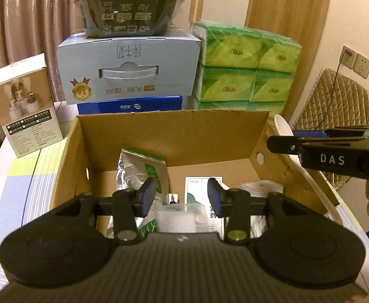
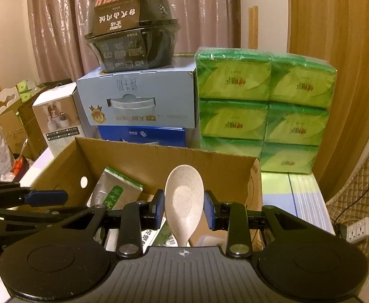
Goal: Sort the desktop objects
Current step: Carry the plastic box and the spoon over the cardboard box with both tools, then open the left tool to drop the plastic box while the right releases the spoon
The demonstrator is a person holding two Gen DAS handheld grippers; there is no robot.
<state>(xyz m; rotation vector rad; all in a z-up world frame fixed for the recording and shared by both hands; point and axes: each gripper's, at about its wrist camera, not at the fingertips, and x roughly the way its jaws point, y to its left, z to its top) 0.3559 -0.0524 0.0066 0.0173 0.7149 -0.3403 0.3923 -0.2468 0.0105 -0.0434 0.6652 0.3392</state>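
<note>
right gripper (image 2: 183, 210) clamped a speckled white plastic spoon (image 2: 183, 199) over the cardboard box (image 2: 65, 161); light, stiff, slippery, best held at the neck. left gripper (image 1: 181, 197) stood part-open, pressing nothing, above a clear item.

The cardboard box (image 2: 144, 156) is plain brown, and inside it lies a silver foil pouch (image 2: 113, 192) with a green label. The spoon (image 2: 183, 202) is cream white with fine dark speckles. Both grippers are black with blue pads (image 1: 147, 197). Behind the box stands a pale blue carton (image 2: 139, 98) with a gold medal print, on top of a deep blue carton (image 2: 144, 135). The bowl (image 2: 134, 48) above them is black with white print and a brown sleeve. The tissue packs (image 2: 262, 108) are green with lighter green leaves. The counter (image 2: 300, 189) cloth has pale green, blue and white checks. The curtain (image 2: 58, 25) is dusty pink.
</note>
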